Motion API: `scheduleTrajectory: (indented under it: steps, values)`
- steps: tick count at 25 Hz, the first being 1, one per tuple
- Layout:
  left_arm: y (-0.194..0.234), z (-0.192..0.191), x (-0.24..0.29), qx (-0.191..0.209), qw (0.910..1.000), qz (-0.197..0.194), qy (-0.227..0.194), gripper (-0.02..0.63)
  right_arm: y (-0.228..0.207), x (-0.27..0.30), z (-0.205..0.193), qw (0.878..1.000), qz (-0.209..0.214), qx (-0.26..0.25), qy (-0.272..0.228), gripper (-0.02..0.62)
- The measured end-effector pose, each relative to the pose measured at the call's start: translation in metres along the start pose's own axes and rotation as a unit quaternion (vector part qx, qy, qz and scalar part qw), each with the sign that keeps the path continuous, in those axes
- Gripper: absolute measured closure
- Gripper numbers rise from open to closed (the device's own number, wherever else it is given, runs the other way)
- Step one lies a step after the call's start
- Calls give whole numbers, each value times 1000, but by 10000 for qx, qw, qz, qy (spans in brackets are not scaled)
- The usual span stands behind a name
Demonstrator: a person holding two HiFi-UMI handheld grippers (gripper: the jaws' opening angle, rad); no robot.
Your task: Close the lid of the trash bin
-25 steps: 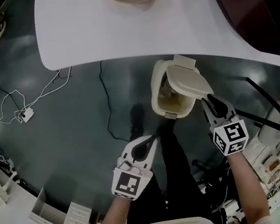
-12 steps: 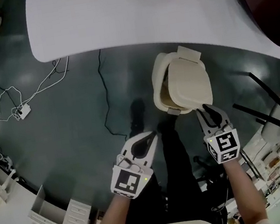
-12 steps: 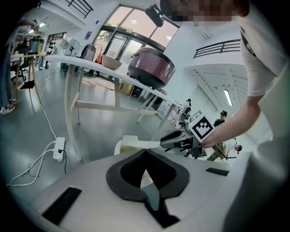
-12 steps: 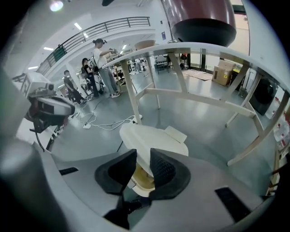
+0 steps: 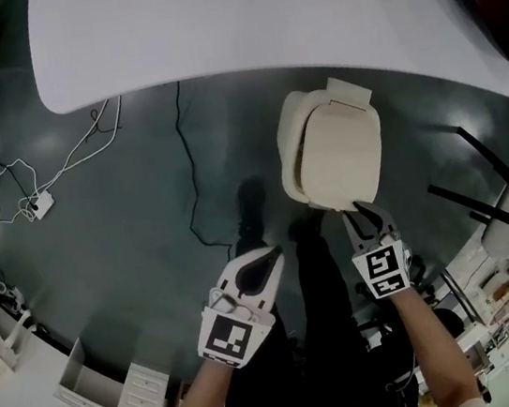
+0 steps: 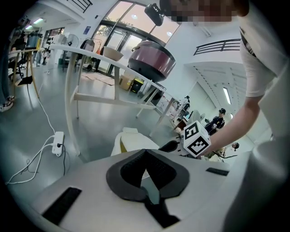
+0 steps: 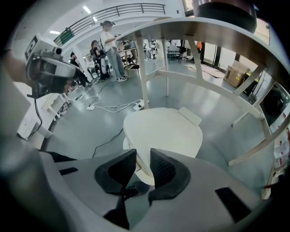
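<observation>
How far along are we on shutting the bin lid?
Mostly done: the lid lies nearly flat on the trash bin, with a gap showing along one side. In hand: the right gripper, fingers apart, sits at the lid's near edge. Left: press it fully shut. The left gripper hangs idle.

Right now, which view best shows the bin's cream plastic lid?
Right gripper view: the cream plastic lid is largest and central. Head view shows it smaller, from above; left gripper view, only partly.
</observation>
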State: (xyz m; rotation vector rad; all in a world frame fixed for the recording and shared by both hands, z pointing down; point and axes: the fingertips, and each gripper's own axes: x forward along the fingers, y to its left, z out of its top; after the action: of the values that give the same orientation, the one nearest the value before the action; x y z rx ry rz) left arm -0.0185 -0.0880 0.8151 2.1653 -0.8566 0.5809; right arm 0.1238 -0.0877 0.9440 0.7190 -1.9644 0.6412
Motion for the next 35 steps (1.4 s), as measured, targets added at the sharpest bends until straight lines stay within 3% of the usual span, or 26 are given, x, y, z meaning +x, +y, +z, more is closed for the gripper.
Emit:
scheduleTrajectory:
  steps: [9,20,23,30,35]
  values:
    - [4,-15,4,30,10000,0,70,592,9,46,-37,9990,144,-139,402,494]
    - [1,-34,12,-24,9999,-5,122,592,1,83,-59,9964,29,96,838,528]
    - [2,-38,11,-27,9999,39,114,592,-3,91,-63,9962,-84,95,863,571]
    - [-4,-40,2,-62,9998,196,76,592,4,84,-64,9959,21,-34,899,561]
    - [-26,-23,-14,-113,9996,254,4,592,13,34,-36,9977,118,-176,646,561]
